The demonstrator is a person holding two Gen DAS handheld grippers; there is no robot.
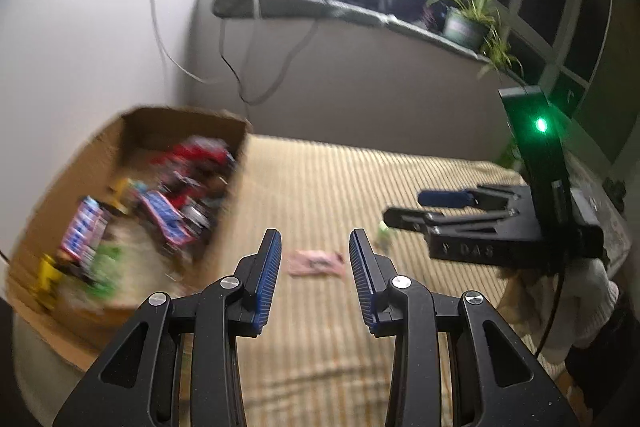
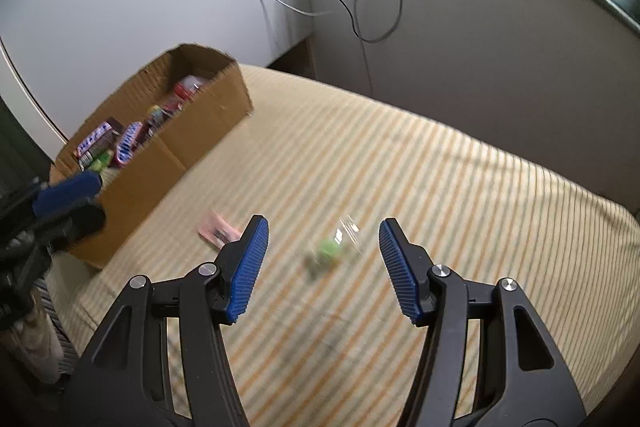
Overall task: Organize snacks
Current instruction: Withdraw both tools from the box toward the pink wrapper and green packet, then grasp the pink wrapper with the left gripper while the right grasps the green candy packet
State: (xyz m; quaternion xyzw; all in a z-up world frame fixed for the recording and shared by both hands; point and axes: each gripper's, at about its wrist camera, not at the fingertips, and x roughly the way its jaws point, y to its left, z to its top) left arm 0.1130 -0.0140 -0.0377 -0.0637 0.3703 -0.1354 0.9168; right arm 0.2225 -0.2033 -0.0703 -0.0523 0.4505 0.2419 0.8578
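Observation:
A cardboard box (image 1: 224,211) (image 2: 192,143) holding several snack packs stands at the left of the striped bed. A pink snack packet (image 1: 316,262) (image 2: 218,231) lies flat on the bed, straight ahead of my open, empty left gripper (image 1: 315,245). A small green snack (image 2: 326,253) (image 1: 385,231) lies on the bed between and just beyond the fingers of my open, empty right gripper (image 2: 323,237). The right gripper also shows in the left wrist view (image 1: 408,207), hovering above the bed at the right. The left gripper shows at the left edge of the right wrist view (image 2: 68,203).
The striped bed cover (image 1: 360,187) (image 2: 440,187) spans both views. White walls and a window sill (image 1: 320,7) with cables, a potted plant (image 1: 468,19) and a bright lamp stand behind. Clothing lies beside the bed (image 2: 32,331).

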